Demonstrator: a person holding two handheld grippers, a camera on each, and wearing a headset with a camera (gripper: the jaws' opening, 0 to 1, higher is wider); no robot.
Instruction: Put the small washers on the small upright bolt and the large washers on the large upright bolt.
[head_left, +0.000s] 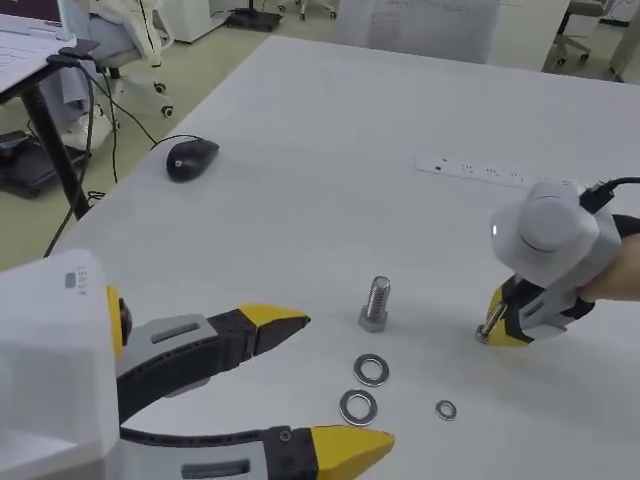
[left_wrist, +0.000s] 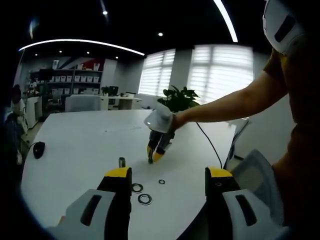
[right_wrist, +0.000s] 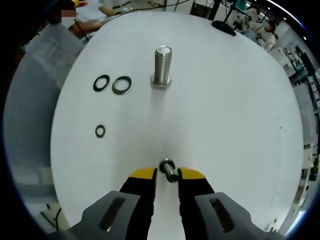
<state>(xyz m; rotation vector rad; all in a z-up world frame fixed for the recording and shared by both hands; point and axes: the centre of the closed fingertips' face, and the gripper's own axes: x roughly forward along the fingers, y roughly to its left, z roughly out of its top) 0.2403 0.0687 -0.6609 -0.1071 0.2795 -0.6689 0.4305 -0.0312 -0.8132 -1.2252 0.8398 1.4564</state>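
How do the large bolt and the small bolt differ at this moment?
The large bolt is thicker and taller than the small bolt. The large bolt stands free and upright on the table. The small bolt is pinched between the jaws of the right gripper and seems tilted. Shared: both are silver metal, and neither carries any of the washers, which lie flat on the table.

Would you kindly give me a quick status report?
Left gripper open, empty. Right gripper shut on small bolt. Large bolt upright; three washers loose on table. Nothing in the way.
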